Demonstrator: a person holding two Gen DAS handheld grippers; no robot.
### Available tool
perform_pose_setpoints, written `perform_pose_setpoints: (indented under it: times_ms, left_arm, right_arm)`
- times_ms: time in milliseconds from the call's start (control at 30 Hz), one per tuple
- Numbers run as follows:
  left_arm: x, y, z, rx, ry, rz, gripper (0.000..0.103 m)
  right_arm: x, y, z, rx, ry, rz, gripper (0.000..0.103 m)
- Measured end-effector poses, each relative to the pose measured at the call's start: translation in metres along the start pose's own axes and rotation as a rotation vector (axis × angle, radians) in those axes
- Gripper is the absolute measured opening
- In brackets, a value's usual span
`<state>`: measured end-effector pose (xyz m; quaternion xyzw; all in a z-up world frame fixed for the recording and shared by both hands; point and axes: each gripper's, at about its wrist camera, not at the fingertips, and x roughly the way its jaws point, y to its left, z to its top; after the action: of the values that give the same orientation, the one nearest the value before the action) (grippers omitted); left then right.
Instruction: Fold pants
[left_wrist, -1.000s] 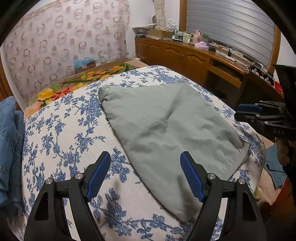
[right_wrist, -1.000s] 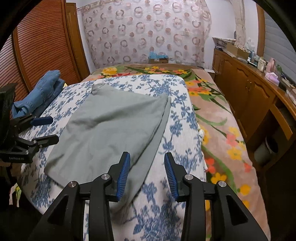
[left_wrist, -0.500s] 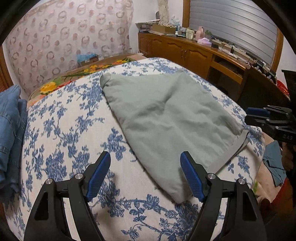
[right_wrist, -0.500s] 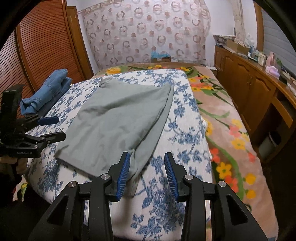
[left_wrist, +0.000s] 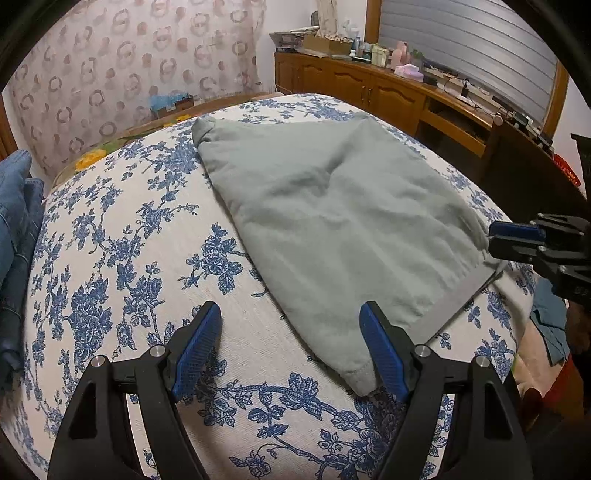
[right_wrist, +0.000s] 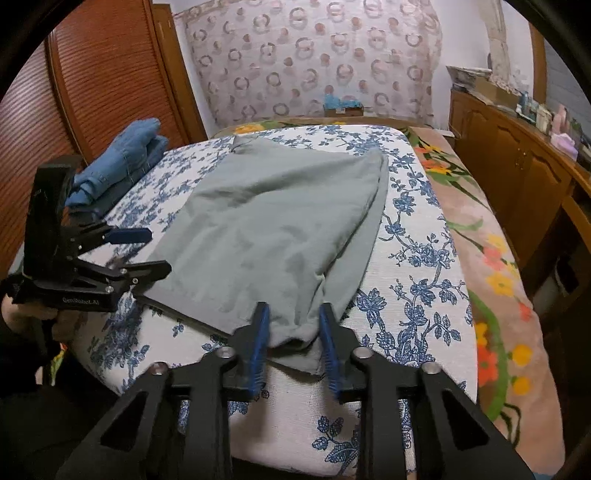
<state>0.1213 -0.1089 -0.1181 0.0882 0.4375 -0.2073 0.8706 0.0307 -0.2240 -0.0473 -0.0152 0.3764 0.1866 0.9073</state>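
Note:
Grey-green pants (left_wrist: 332, 214) lie folded flat on the blue-flowered cover (left_wrist: 110, 240) of a bed. My left gripper (left_wrist: 291, 347) hovers open over the near left corner of the pants. That corner lies just inside its right finger (left_wrist: 384, 350), with no pad on the cloth. In the right wrist view the pants (right_wrist: 277, 221) run to the near edge, where my right gripper (right_wrist: 293, 343) straddles their near right corner. Its jaws are closing with the bunched cloth between them. Each gripper shows in the other's view: the right gripper (left_wrist: 492, 242) and the left gripper (right_wrist: 159, 250).
Folded blue jeans (right_wrist: 122, 158) are stacked at the bed's left side, near brown louvred doors (right_wrist: 92, 74). A wooden sideboard (left_wrist: 369, 88) crowded with small items runs along the right wall. A flowered blanket (right_wrist: 498, 277) covers the bed's right strip.
The right jaws have narrowed around the pants' near right corner as that gripper moved in. The left gripper has come closer to the near left corner, still open.

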Motion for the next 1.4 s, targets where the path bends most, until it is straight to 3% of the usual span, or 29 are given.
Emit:
perform_pose_setpoints:
  times_ms: [33, 100, 300, 533, 700, 800, 900, 1400]
  left_arm:
    - [0.000, 0.000, 0.000, -0.001, -0.001, -0.001, 0.078]
    - [0.000, 0.000, 0.000, 0.000, -0.005, -0.001, 0.078]
    - [0.000, 0.000, -0.001, -0.002, -0.008, 0.000, 0.078]
    - [-0.004, -0.001, -0.001, -0.008, -0.010, 0.000, 0.078]
    - [-0.014, -0.005, -0.003, -0.003, -0.031, -0.031, 0.078]
    - [-0.017, -0.009, -0.005, 0.000, -0.030, -0.065, 0.065]
    - [-0.015, -0.012, -0.008, -0.001, -0.018, -0.083, 0.054]
    - [-0.013, -0.013, -0.012, -0.012, -0.031, -0.074, 0.053]
  right_arm:
    - [-0.001, 0.000, 0.000, -0.003, -0.001, -0.007, 0.011]
    - [-0.007, 0.000, 0.001, -0.002, -0.014, 0.002, 0.009]
    - [-0.026, 0.008, -0.001, -0.020, -0.055, -0.001, 0.007]
    - [-0.020, 0.002, -0.008, 0.008, -0.032, -0.010, 0.007]
    - [-0.015, -0.002, -0.009, 0.032, -0.025, -0.025, 0.024]
    - [-0.008, -0.002, -0.010, 0.038, -0.007, -0.038, 0.032]
    - [0.000, -0.004, -0.010, 0.049, 0.007, -0.034, 0.032]
    - [0.004, 0.000, -0.010, 0.081, -0.005, 0.011, 0.030]
